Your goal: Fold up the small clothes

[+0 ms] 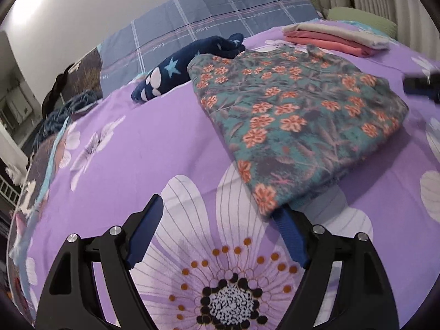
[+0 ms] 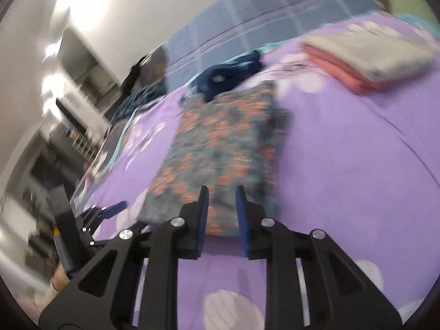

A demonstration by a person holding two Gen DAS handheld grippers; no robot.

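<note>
A folded teal garment with orange flowers lies flat on the purple flowered bedsheet. My left gripper stands open and wide at the garment's near corner. Its right finger has its tip tucked under that corner, and the left finger rests over bare sheet. In the blurred right wrist view my right gripper hovers over the near edge of the garment. Its jaws are a narrow gap apart and no cloth is pinched between them. My left gripper shows there at the garment's left corner.
A crumpled navy garment with stars lies behind the floral one. A stack of folded pink and beige clothes sits at the far right. A blue plaid blanket lines the wall side. The bed's edge drops off at the left.
</note>
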